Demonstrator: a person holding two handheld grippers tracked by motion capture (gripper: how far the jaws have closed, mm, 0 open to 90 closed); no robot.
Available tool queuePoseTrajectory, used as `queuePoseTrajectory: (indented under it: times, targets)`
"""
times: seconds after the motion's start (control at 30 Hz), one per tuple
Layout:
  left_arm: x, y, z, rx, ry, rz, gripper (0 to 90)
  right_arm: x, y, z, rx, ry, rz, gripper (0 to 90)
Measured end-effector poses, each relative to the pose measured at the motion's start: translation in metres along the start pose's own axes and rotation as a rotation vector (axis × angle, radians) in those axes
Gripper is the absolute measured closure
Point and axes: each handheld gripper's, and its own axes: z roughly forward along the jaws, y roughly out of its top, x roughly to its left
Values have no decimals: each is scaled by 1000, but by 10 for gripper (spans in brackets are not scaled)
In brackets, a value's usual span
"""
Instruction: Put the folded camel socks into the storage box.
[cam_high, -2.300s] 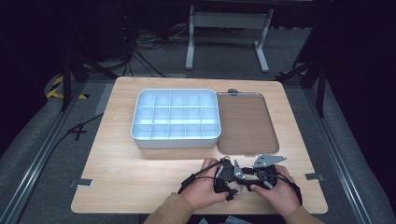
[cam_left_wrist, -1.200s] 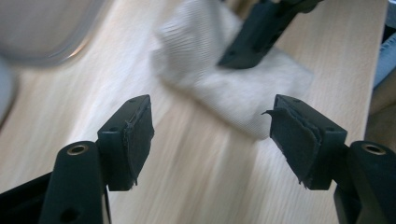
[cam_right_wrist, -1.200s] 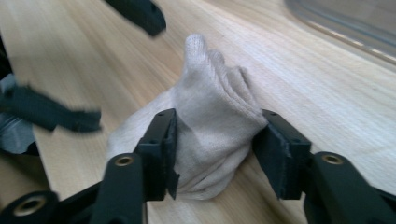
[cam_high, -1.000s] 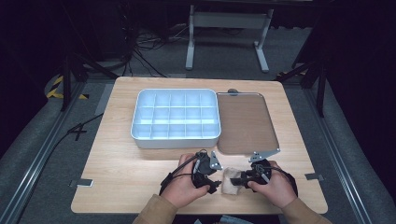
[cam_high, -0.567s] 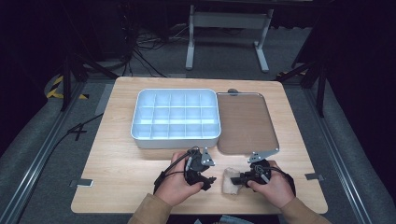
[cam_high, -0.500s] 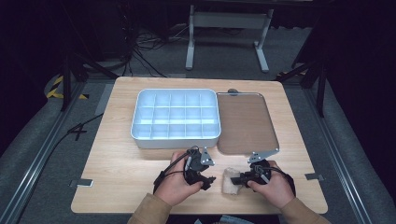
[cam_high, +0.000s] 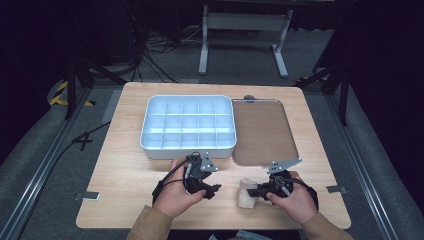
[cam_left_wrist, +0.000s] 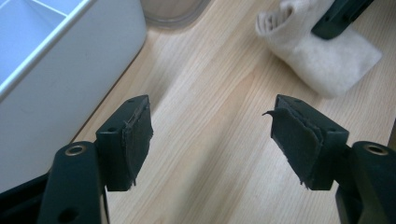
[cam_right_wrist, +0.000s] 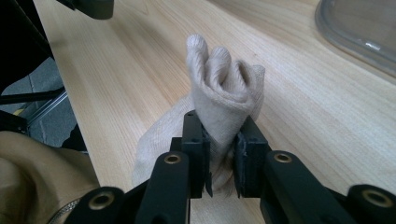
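2 grippers: right gripper (cam_right_wrist: 219, 161) pinches cream sock (cam_right_wrist: 219, 107); left gripper (cam_left_wrist: 210, 135) wide, nothing between; no readable writing.

White compartment tray (cam_high: 188, 125) sits mid-counter (cam_high: 125, 175), cells look bare. Brown flat tray (cam_high: 262, 130) just beside it on the right, nearly touching. Metal stand legs (cam_high: 242, 37) and loose cables (cam_high: 155, 55) on the floor beyond.

Cream sock (cam_right_wrist: 224, 100), bunched & pinched upright, on table near front edge, w/ folds up.
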Motion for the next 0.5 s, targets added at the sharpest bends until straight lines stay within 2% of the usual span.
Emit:
queuePoseTrajectory:
  times: [0.47, 0.5]
  targets:
    - [6, -4, -9, 6, 14, -21, 299, 2, 14, -23, -64, -44, -29, 772]
    - [6, -5, -10, 12, 18, -34, 294, 2, 16, -25, -68, -49, -37, 772]
